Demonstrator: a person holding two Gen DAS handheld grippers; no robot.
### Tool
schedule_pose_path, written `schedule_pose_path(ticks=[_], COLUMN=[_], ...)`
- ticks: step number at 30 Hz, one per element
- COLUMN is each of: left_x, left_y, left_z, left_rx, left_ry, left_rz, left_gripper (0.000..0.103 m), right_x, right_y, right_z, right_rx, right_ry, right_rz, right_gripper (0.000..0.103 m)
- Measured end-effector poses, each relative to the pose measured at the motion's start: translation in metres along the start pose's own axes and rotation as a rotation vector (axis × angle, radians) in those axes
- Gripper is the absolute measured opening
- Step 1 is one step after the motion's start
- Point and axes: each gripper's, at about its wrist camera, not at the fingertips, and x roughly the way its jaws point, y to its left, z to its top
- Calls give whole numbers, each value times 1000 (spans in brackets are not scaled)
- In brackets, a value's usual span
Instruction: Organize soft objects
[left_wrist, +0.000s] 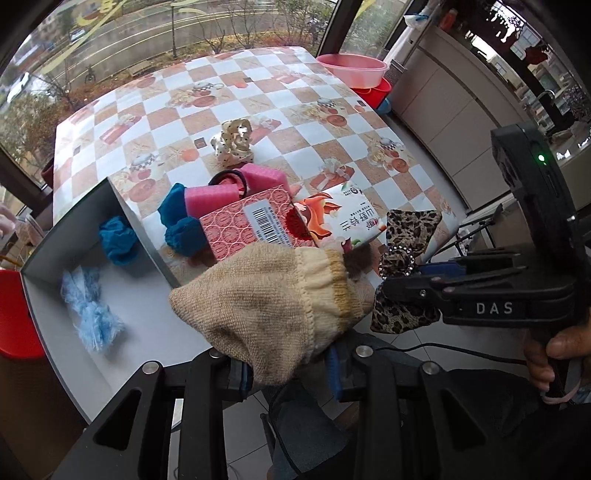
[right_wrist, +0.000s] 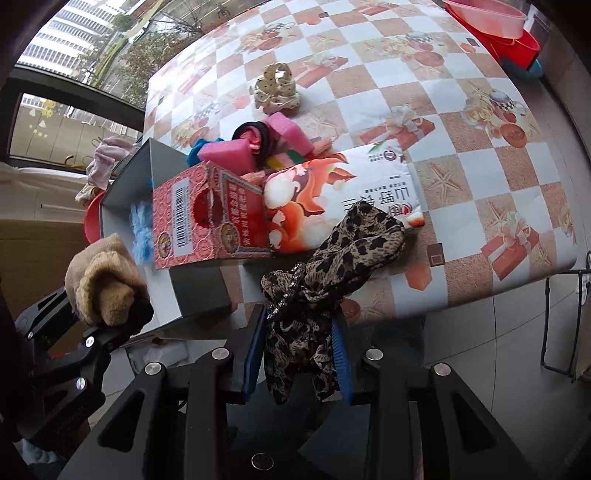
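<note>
My left gripper (left_wrist: 288, 373) is shut on a beige knitted glove (left_wrist: 266, 306), held over the near corner of an open grey box (left_wrist: 48, 306). That box holds a light blue fluffy piece (left_wrist: 90, 310) and a dark blue one (left_wrist: 118, 240). My right gripper (right_wrist: 299, 354) is shut on a leopard-print bow (right_wrist: 332, 266) with a sparkly band, just off the table's front edge. In the left wrist view the right gripper (left_wrist: 406, 291) shows at the right with the bow (left_wrist: 406, 236). In the right wrist view the glove (right_wrist: 103, 280) and left gripper (right_wrist: 122, 317) sit at the left.
A red carton (left_wrist: 255, 225) and a white printed packet (right_wrist: 354, 188) lie on the checked tablecloth (left_wrist: 295, 122). Behind them are pink sponges (left_wrist: 214, 197), black hair ties (right_wrist: 258, 133), blue scrunchies (left_wrist: 184, 236) and a dotted cream bow (left_wrist: 236, 142). Pink and red basins (left_wrist: 354, 70) stand far right.
</note>
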Motion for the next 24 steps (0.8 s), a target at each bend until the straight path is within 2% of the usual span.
schedule_pose_path(ticks=[9, 19, 24], left_x=[-16, -40, -48], left_y=[43, 90, 109], left_z=[-25, -48, -60], left_rx=[-160, -329, -406], left_ry=[-47, -108, -118], left_rz=[33, 87, 123], left_gripper=[33, 33, 33], right_x=[5, -2, 4], right_y=[63, 160, 194], right_z=[-11, -19, -11], right_rx=[-225, -592, -653], right_ry=[14, -9, -6], right_rz=[3, 35, 40], right_gripper=[35, 35, 35])
